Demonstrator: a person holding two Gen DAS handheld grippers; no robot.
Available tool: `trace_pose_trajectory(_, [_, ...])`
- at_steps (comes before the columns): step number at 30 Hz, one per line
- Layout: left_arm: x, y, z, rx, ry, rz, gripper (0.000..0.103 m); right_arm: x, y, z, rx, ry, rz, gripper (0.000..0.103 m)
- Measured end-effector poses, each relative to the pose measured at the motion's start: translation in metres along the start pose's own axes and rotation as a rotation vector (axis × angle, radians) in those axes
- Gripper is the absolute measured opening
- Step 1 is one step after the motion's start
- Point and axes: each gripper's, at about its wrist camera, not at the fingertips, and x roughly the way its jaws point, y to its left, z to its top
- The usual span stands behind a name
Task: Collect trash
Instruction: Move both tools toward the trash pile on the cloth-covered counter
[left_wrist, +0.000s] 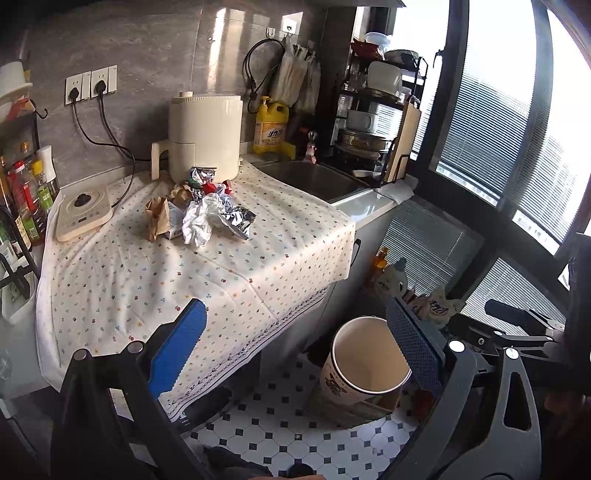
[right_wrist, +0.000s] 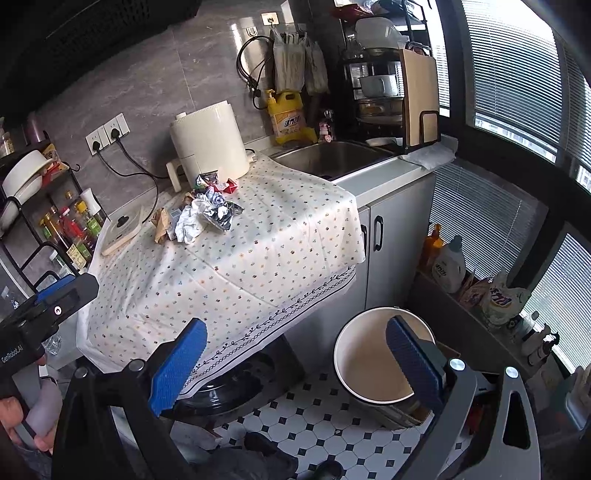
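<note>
Looks like the very start: nothing picked up yet. Both grippers hang back off the front edge of the worktop (left_wrist: 155, 266), and both sets of fingers are spread wide w/ nothing between them – left gripper (left_wrist: 295, 350), right gripper (right_wrist: 295, 363).

Trash pile (left_wrist: 201, 206) sits toward the back of the worktop on the dotted cloth, just in front of the cream appliance (left_wrist: 205, 136): crumpled white paper (left_wrist: 199, 219), foil wrapper (left_wrist: 240, 219), brown paper bag (left_wrist: 157, 218), some red bits behind. The pieces touch and overlap each other. Bin (left_wrist: 369, 354) stands on the tiled floor to the right of the worktop, mouth open, looks empty inside.

Next move, as I judge it: reach fwd over the cloth w/ one gripper, close on one loose piece at the near side of the pile (white paper is nearest), lift, swing right and down to the bin. The approach over the cloth looks clear.

Around: hotplate (left_wrist: 83, 216) left of the pile, its cord running behind; bottles on a rack far left; sink (left_wrist: 314, 177) to the right. Risks, I reckon: catching the cloth w/ a finger and dragging it, and light wrappers scattering or slipping.
</note>
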Motion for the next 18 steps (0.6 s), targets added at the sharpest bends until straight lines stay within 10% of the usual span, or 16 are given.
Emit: trace_pose_trajectory(18, [0.015, -0.022, 0.004, 0.045, 0.015, -0.085, 0.097, -0.009, -0.016, -0.002, 0.05, -0.014, -0.062, 0.095])
